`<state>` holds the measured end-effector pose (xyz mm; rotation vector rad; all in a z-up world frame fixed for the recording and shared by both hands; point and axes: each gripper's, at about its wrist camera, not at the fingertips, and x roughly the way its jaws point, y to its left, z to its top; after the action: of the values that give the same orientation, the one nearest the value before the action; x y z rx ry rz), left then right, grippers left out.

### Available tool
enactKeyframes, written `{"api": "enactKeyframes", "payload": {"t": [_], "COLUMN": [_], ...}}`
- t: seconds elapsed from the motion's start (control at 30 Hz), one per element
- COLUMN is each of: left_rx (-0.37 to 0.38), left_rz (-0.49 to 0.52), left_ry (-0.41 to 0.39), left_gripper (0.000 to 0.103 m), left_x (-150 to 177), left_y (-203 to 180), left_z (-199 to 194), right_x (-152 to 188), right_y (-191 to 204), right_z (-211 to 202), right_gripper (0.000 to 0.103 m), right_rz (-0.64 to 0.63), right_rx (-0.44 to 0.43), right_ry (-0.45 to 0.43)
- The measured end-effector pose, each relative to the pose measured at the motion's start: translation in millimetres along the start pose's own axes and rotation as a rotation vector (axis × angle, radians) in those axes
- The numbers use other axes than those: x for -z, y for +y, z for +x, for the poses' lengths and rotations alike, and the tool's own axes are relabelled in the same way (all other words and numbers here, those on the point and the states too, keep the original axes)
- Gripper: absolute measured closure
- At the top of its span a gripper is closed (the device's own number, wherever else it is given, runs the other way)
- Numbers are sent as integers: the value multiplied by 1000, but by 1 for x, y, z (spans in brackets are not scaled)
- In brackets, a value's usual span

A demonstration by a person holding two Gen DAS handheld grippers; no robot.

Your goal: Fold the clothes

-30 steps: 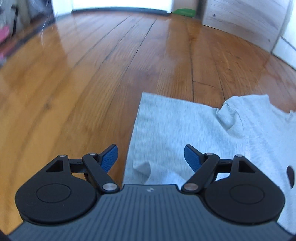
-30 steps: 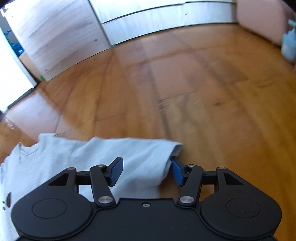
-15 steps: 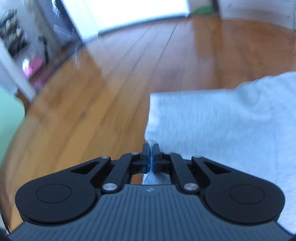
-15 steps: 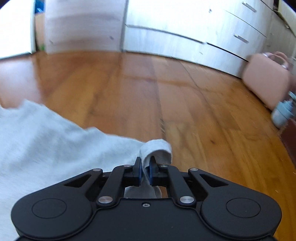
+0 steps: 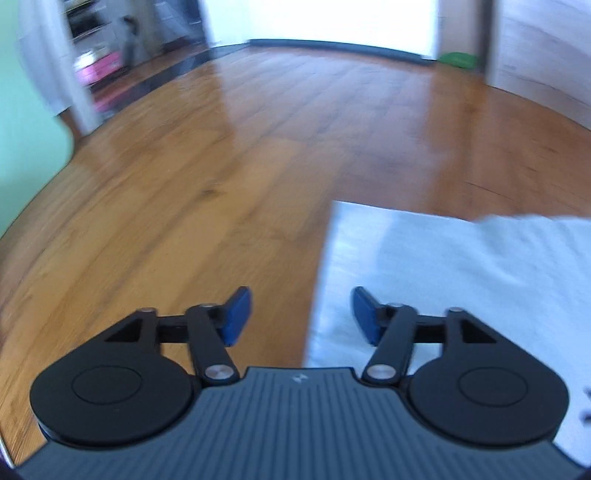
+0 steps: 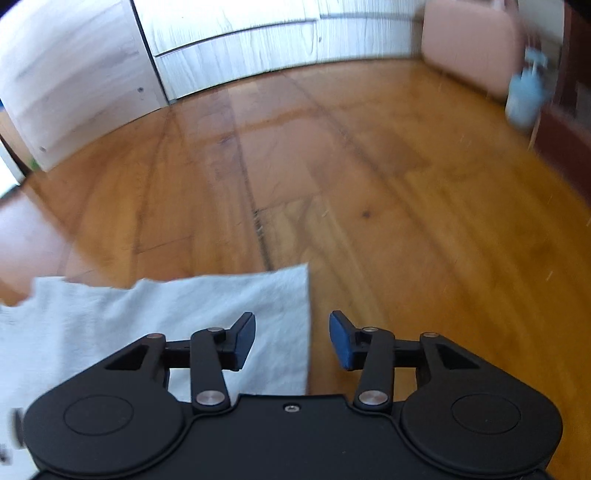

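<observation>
A light grey T-shirt [image 5: 461, 273] lies flat on the wooden floor [image 5: 240, 155]. In the left wrist view its straight left edge runs between the blue pads of my left gripper [image 5: 301, 314], which stands open above it, holding nothing. In the right wrist view the grey T-shirt [image 6: 155, 317] fills the lower left, its right edge and far corner just left of the gap of my right gripper [image 6: 291, 339]. That gripper is open too, with nothing between its fingers. Both views are blurred by motion.
White wood-grain cabinets [image 6: 229, 48] line the far wall. A pink case [image 6: 469, 48] and a pale blue bottle [image 6: 524, 96] stand at the far right. A bright doorway [image 5: 332, 18], a green object [image 5: 458, 59] and shelves with pink items [image 5: 99, 70] lie beyond.
Both grippers were shut on the shirt's edges half a second ago; now both have opened and let go. The shirt's edges now lie flat on the floor.
</observation>
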<state>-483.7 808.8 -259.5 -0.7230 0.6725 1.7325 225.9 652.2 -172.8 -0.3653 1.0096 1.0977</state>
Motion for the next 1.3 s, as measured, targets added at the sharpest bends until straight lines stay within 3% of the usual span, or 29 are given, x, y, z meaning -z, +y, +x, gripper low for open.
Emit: {"api": "enactKeyframes", "payload": {"t": [0.1, 0.2, 0.3, 0.37, 0.4, 0.47, 0.63, 0.67, 0.73, 0.8, 0.83, 0.93, 1.1, 1.2, 1.3], "left_rx": [117, 111, 64, -3, -65, -171, -254, -269, -248, -151, -94, 20, 104, 200, 339], "left_rz": [87, 166, 272, 372, 428, 513, 428, 409, 352, 282, 261, 234, 145, 30, -38], "left_ry": [46, 49, 38, -9, -25, -47, 30, 37, 25, -1, -1, 31, 124, 181, 287], "left_gripper": [30, 30, 28, 29, 32, 34, 40, 40, 36, 24, 12, 9, 9, 9, 8], "left_x": [10, 19, 28, 32, 35, 37, 22, 20, 15, 12, 13, 21, 40, 55, 81], "left_y": [-14, -24, -35, -43, -49, -57, -45, -43, -39, -37, -39, -49, -68, -80, -105], "left_z": [-2, -1, 6, 5, 4, 6, 11, 7, -9, -33, -45, -73, -105, -120, -130], "right_x": [10, 25, 48, 55, 59, 57, 49, 47, 44, 41, 39, 57, 89, 108, 127], "right_y": [1, 14, 33, 46, 53, 52, 44, 43, 40, 37, 35, 35, 34, 34, 33], "right_z": [3, -2, -7, -10, -11, -10, -5, -4, -3, -1, 0, -11, -30, -41, -53], "right_gripper": [35, 30, 37, 98, 100, 102, 102, 96, 92, 86, 74, 62, 61, 60, 60], "right_rz": [-42, -203, -388, -468, -507, -476, -369, -347, -304, -261, -239, -108, 117, 251, 384], "right_rx": [-30, -33, 12, 45, 62, 114, 250, 277, 331, 385, 412, 301, 94, -31, -156], "right_ry": [135, 198, 159, 139, 129, 122, 110, 107, 102, 96, 94, 106, 127, 138, 149]}}
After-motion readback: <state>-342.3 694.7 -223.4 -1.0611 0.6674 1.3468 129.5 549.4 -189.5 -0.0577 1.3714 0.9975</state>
